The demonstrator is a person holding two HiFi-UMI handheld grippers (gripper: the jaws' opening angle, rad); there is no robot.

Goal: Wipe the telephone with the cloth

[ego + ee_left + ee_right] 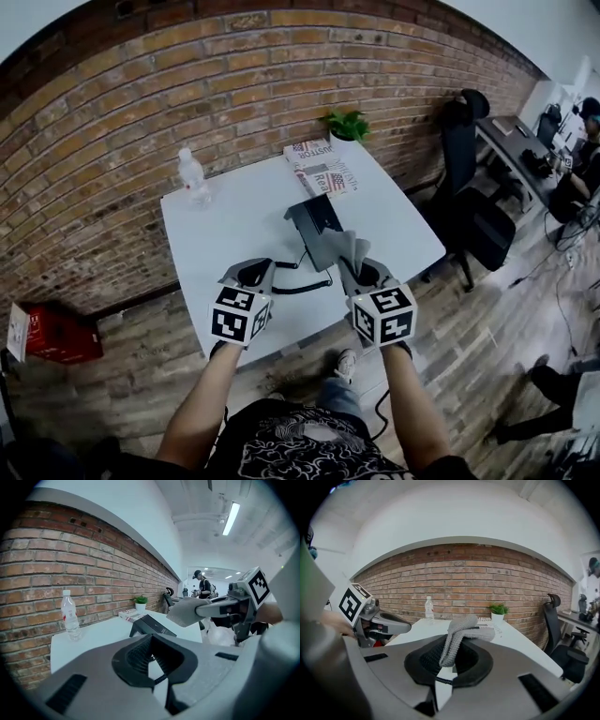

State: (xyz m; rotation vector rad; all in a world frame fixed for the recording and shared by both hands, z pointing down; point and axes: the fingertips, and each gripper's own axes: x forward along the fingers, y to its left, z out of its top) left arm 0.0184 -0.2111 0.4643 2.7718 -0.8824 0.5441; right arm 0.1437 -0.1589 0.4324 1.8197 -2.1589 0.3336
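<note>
Telephone, black with a sloped base, sits near the middle of the white table, and its coiled cord loops toward the near edge. The grey cloth hangs just in front of the telephone on its right side. In the head view its top edge overlaps the base, though whether it touches cannot be told. The right gripper has its fingers pressed onto the cloth. In the right gripper view the knitted fabric rises out of the dark pads and folds over forward, hiding most of the telephone behind it. The left gripper hovers over the table just left of the cord. Its fingers stand slightly apart with nothing pinched, and the left gripper view shows bare tabletop and a piece of the cord through the narrow gap. At the far side of the table, near the brick wall, stand a water bottle, a stack of magazines and a small potted plant.
</note>
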